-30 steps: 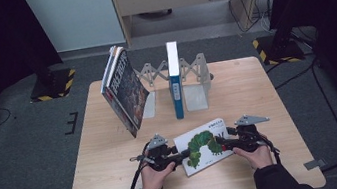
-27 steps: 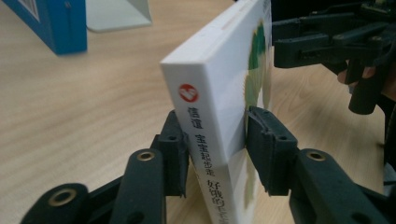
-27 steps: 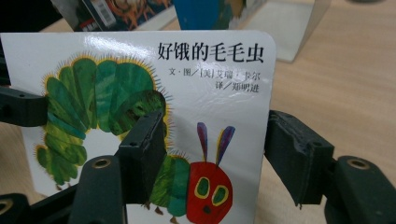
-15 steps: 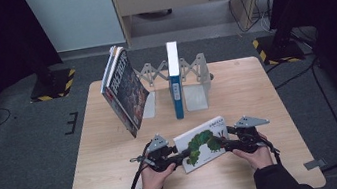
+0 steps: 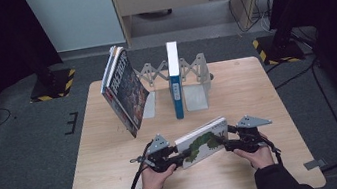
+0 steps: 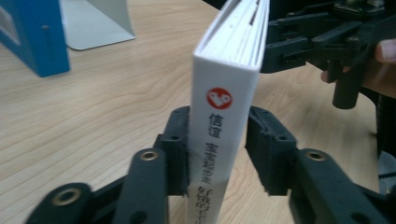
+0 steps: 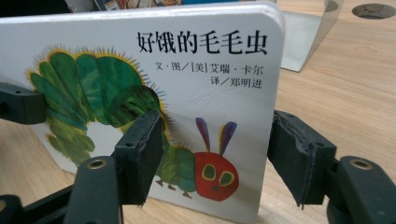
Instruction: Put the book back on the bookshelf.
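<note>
The surface (image 5: 119, 182) carries a rack (image 5: 194, 78) at its far side, with a blue book (image 5: 175, 81) upright in it and two more books (image 5: 123, 91) leaning at its left end, so I judge the work is to stand my book there too. The caterpillar book (image 5: 201, 141) is at the near edge, between my hands, tipped up on its long edge rather than lying flat, which gives both grippers a face to pinch across. Its long axis runs left to right and slightly away from me, the right end farther; the cover faces me and up. My left gripper (image 6: 217, 144) straddles the spine end, one pad on the cover and the other just off it, so I cannot tell if it truly clamps. My right gripper (image 7: 217, 154) spans the other end, the far pad clear of the book's edge, so I read it as released.
</note>
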